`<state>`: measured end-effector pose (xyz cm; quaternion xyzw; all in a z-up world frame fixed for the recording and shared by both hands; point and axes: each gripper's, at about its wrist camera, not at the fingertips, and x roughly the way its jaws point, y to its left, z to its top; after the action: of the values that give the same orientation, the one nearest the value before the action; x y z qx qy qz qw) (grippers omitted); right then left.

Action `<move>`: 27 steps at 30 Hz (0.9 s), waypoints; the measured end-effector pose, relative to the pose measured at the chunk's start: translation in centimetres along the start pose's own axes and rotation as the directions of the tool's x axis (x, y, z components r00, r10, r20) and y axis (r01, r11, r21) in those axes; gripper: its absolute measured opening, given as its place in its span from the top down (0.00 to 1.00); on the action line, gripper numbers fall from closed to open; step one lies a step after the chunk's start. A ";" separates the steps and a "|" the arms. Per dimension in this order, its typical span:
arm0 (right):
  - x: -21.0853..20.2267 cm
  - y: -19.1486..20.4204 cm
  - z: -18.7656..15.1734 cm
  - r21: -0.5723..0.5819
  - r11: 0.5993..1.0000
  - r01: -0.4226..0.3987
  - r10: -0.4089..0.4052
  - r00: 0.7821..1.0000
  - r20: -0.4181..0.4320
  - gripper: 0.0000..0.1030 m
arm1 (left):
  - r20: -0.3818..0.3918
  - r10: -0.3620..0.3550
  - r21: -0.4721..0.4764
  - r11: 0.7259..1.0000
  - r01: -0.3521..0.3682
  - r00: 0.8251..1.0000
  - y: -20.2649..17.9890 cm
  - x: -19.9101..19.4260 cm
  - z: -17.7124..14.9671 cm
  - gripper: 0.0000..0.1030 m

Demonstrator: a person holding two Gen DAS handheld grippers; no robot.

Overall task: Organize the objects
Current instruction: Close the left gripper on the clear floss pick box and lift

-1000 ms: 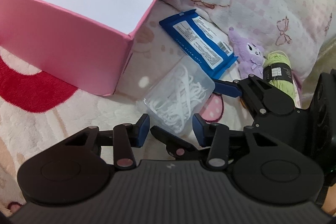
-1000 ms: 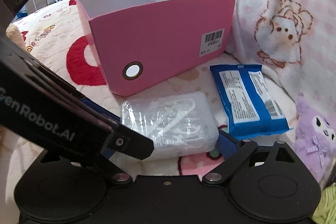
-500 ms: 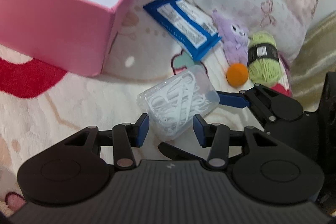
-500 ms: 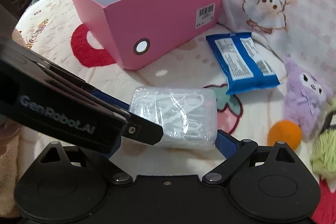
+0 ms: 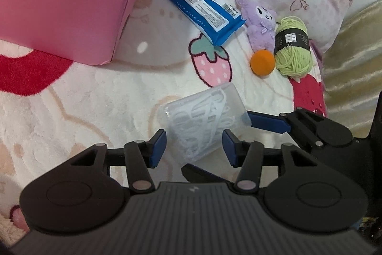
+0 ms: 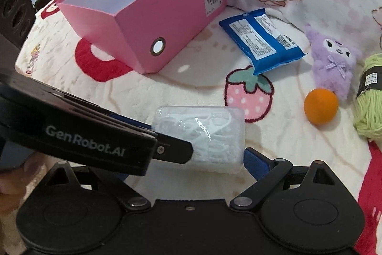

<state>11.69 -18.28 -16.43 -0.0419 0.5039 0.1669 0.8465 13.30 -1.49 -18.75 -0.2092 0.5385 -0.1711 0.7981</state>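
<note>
Near the pink box (image 6: 152,23), floss case (image 6: 203,135) pinched by right tool (image 6: 214,154); left tool (image 5: 194,147) spread, just widened, straddling it untouched.

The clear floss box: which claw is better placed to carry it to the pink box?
Right claw: it clamps the floss box. The left claw has just been opening, clear of it. Pink box lies ahead.
</note>
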 end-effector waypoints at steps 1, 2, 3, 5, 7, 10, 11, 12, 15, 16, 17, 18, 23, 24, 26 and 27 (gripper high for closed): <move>0.2 0.0 0.0 -0.006 1.000 0.008 -0.008 1.000 0.001 0.06 | 0.005 0.007 -0.004 1.000 -0.007 1.000 0.1 0.0 0.0 0.52; 0.2 -0.1 0.1 -0.008 1.000 0.013 -0.013 1.000 0.001 0.06 | 0.015 0.017 -0.007 1.000 -0.017 1.000 0.3 0.1 0.0 0.52; 0.3 -0.2 0.1 -0.003 1.000 0.011 -0.011 1.000 -0.001 0.06 | 0.029 0.023 -0.010 1.000 -0.023 0.999 0.4 0.1 0.1 0.57; 0.4 -0.6 0.1 0.014 1.000 0.000 0.000 1.000 -0.005 0.06 | 0.048 0.021 0.003 1.000 -0.021 0.999 0.3 0.2 0.2 0.62; 0.7 -0.9 0.2 0.026 1.000 -0.014 0.015 1.000 -0.010 0.07 | 0.056 0.029 0.021 0.999 -0.030 0.998 0.0 0.2 0.3 0.62; 0.9 -1.3 0.2 0.053 0.998 -0.025 0.025 1.000 0.000 0.08 | 0.069 0.040 0.007 0.999 -0.040 0.997 0.0 0.5 0.2 0.62; 1.0 -1.4 0.1 0.059 0.998 -0.030 0.030 1.000 0.001 0.08 | 0.070 0.040 0.002 0.999 -0.040 0.997 0.0 0.5 0.3 0.62; 1.1 -1.5 0.1 0.060 0.998 -0.032 0.032 0.999 0.002 0.08 | 0.069 0.038 -0.005 0.999 -0.038 0.997 0.1 0.6 0.3 0.62; 1.5 -1.4 0.1 0.067 0.997 -0.027 0.027 1.000 -0.004 0.08 | 0.064 0.027 -0.032 0.999 -0.025 0.998 0.5 0.8 0.4 0.60; 1.6 -1.3 0.2 0.066 0.998 -0.021 0.022 1.000 -0.007 0.07 | 0.064 0.025 -0.038 0.999 -0.023 0.998 0.5 0.8 0.4 0.60; 1.8 -1.2 0.2 0.066 0.998 -0.017 0.018 1.000 -0.013 0.07 | 0.064 0.025 -0.039 0.999 -0.022 0.998 0.5 0.8 0.4 0.60; 2.0 -1.2 0.2 0.069 0.997 -0.014 0.016 1.000 -0.023 0.07 | 0.062 0.025 -0.036 0.999 -0.023 0.998 0.6 0.8 0.4 0.59; 2.1 -1.1 0.1 0.079 0.997 0.000 0.001 1.000 -0.022 0.07 | 0.070 0.010 -0.035 0.999 -0.008 0.997 0.8 0.7 0.4 0.59; 2.0 -1.1 0.0 0.080 0.997 0.004 -0.002 1.000 -0.023 0.07 | 0.070 0.004 -0.034 0.999 -0.002 0.998 0.7 0.7 0.4 0.59; 1.8 -1.0 0.0 0.085 0.996 0.011 -0.009 1.000 -0.022 0.07 | 0.070 -0.003 -0.032 0.999 0.005 0.998 0.6 0.6 0.3 0.59; 1.6 -1.0 -0.1 0.093 0.996 0.013 -0.011 1.000 -0.023 0.07 | 0.071 -0.004 -0.027 1.000 0.006 0.997 0.5 0.6 0.3 0.59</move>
<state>12.67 -18.82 -17.97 -0.0074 0.5205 0.1378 0.8426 13.79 -1.35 -19.38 -0.2273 0.5117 -0.1580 0.8133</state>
